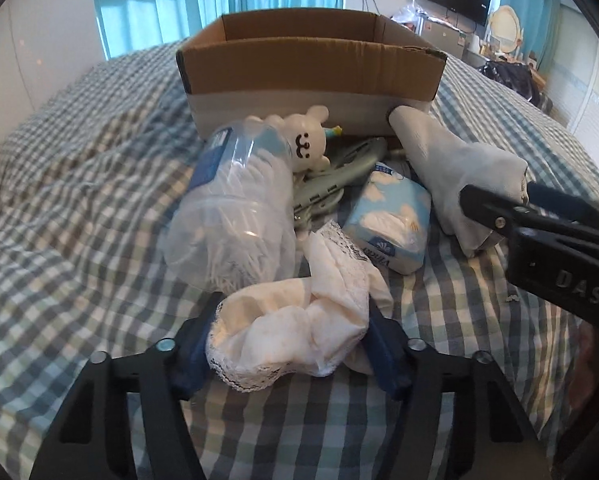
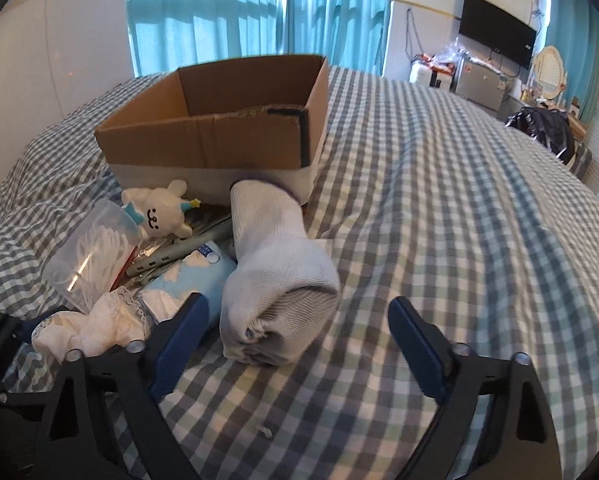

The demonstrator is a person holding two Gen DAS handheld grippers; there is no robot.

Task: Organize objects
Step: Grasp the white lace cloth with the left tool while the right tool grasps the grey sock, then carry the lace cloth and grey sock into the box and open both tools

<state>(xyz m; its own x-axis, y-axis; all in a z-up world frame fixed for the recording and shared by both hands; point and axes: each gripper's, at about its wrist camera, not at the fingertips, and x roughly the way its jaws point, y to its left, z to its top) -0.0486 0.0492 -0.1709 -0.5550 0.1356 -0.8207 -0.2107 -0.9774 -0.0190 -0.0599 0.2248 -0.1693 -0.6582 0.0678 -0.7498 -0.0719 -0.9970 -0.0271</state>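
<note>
Left hand-held gripper (image 1: 289,344): jaws around the white lace-trimmed cloth (image 1: 299,320), both blue pads (image 1: 383,354) touching the bunched fabric. It's pinching it!
Lace cloth: crumpled on the checked bedspread (image 1: 79,200), one end trailing up towards the tissue pack, just beside the plastic jar.
Right hand-held gripper (image 2: 295,344): jaws spread wide, and the near end of the rolled pale-blue sock (image 2: 279,292) sits between them. The sock lies closer to the left pad (image 2: 183,332); the right pad (image 2: 415,344) stands clear of it over bare bedspread. No squeeze here.
Rolled sock: lying lengthwise on the bed, far end right up against the front wall of the box.
Plastic jar (image 1: 235,208): clear, tipped on its side, packed with cotton swabs, blue label at the upper end.
Tissue pack (image 1: 391,220): blue and white, flat on the bed between the jar and the sock.
Plush toy (image 1: 307,140): small white bunny with a smiling face, propped at the jar's far end, close to the box.
Grey item (image 1: 339,176): a long grey piece lying under the toy and beside the tissues; can't tell what it is.
Cardboard box (image 1: 311,68): open-topped, standing on the bed behind the whole pile, its inside mostly hidden from here.
Background: teal curtains (image 2: 259,12) across the window, a dark screen (image 2: 495,40) on the far wall.
</note>
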